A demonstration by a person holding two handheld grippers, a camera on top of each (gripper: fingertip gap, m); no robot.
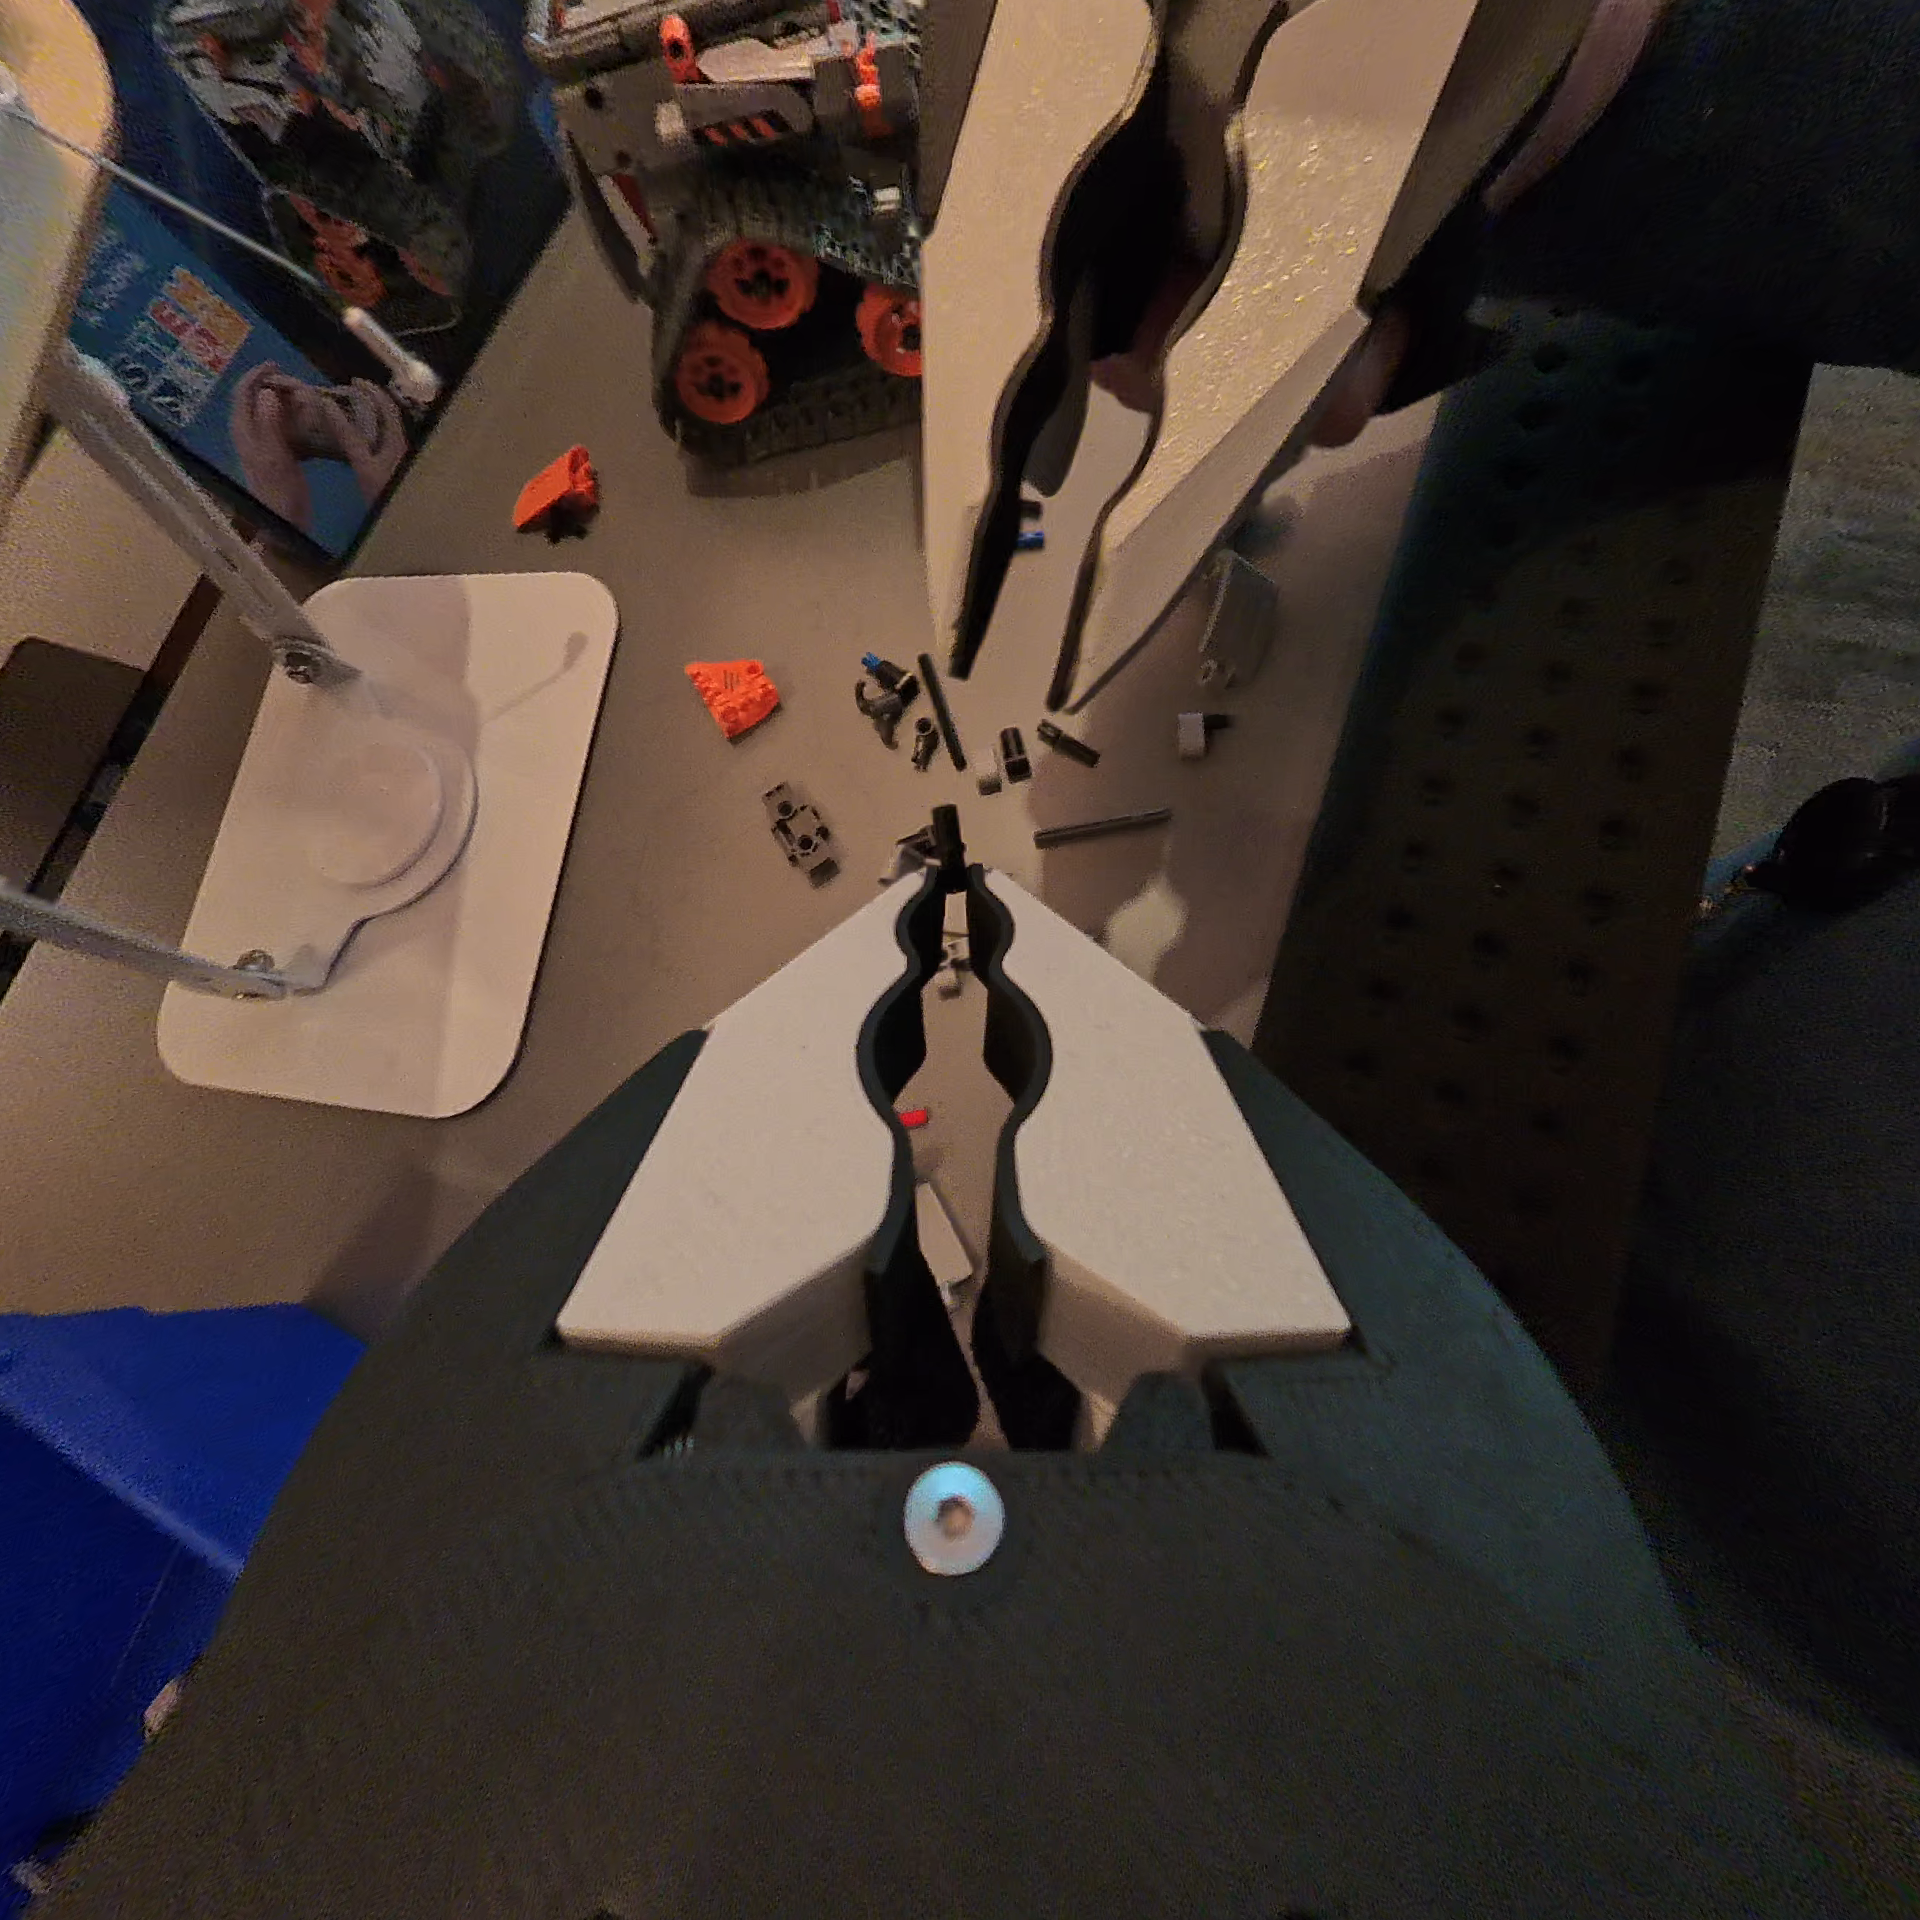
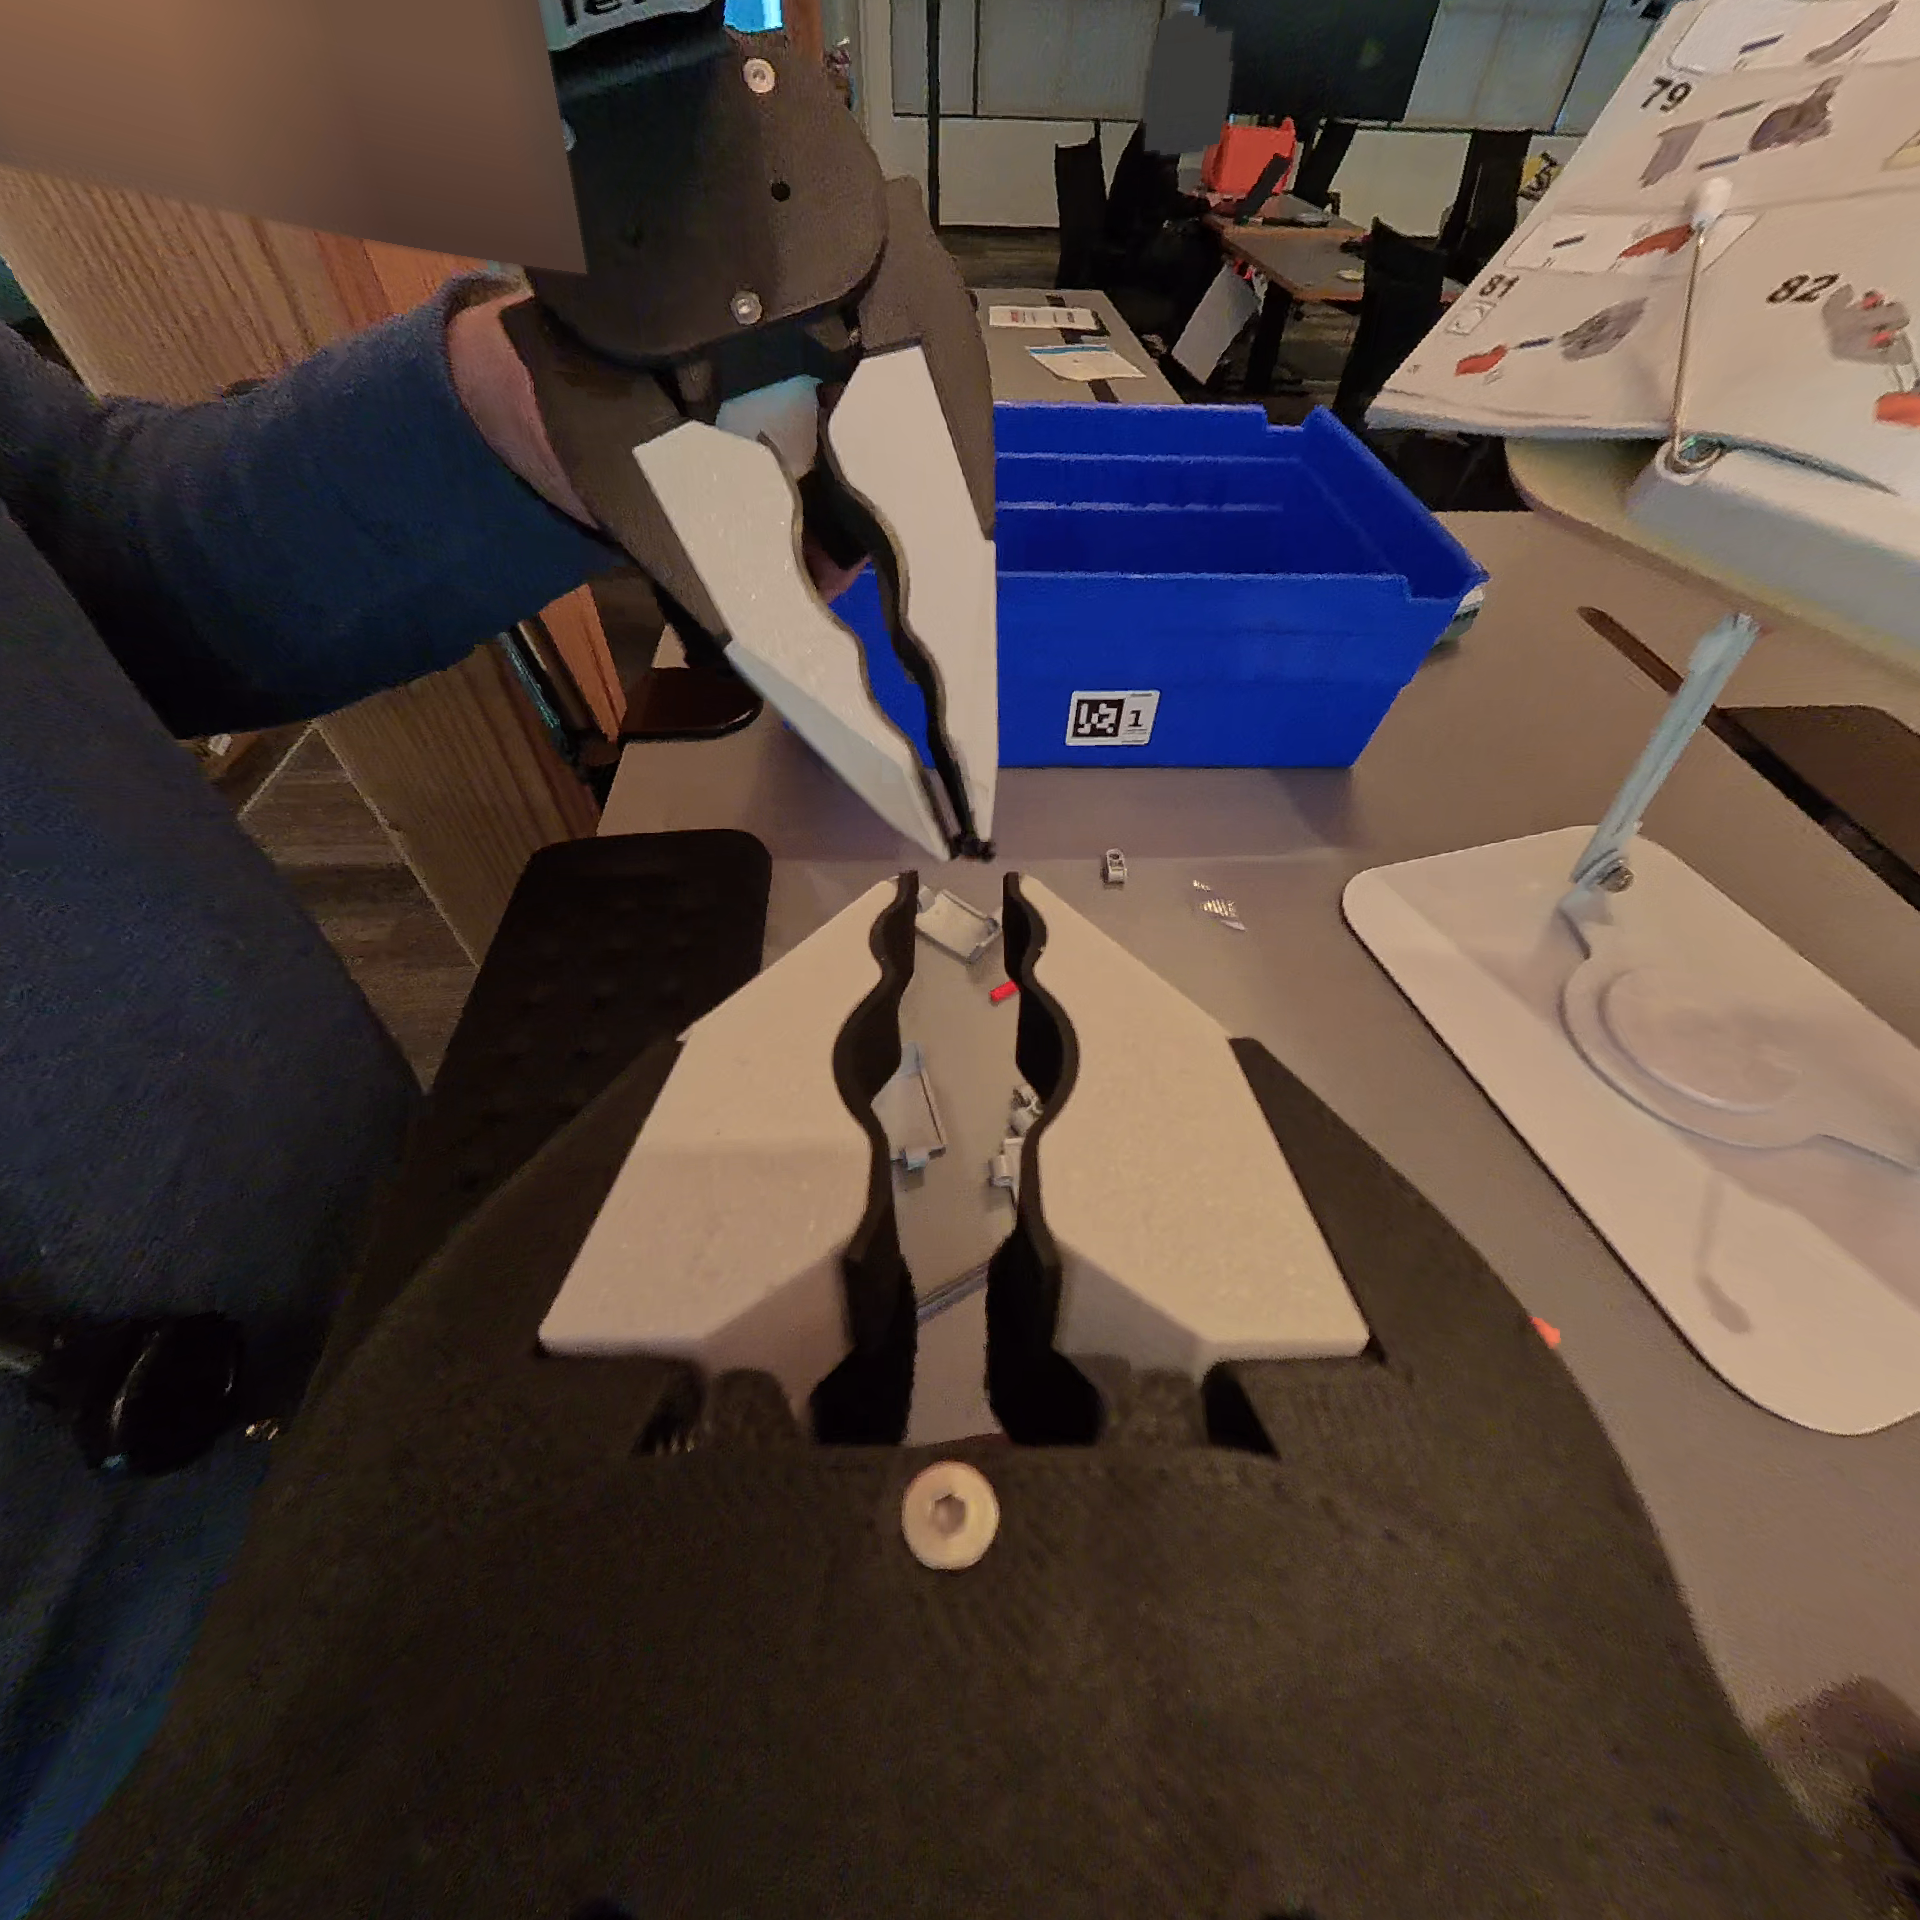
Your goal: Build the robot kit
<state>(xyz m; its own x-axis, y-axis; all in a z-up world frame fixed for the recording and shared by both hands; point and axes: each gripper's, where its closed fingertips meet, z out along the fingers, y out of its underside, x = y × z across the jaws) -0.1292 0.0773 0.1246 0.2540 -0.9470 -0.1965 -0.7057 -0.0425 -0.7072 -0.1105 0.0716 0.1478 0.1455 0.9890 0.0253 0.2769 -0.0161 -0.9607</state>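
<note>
Left gripper (image 1: 948, 871): I see my jaws pinched nearly together on a small black pin (image 1: 945, 831) at the tips.
Right gripper (image 2: 961, 883): my jaws stand a narrow gap apart, gripping nothing, above grey pieces (image 2: 958, 923) on the table (image 2: 1299, 831).
Loose parts: at 12 o'clock of my left tips, black bits (image 1: 940, 712); at 11, an orange wedge (image 1: 736, 698).
Tracked model (image 1: 769, 239): farther off, at 11–12 o'clock.
Blue bin (image 2: 1195, 582): 12–1 o'clock in the right wrist view.
White stand base (image 2: 1621, 1101): 3 o'clock there.
</note>
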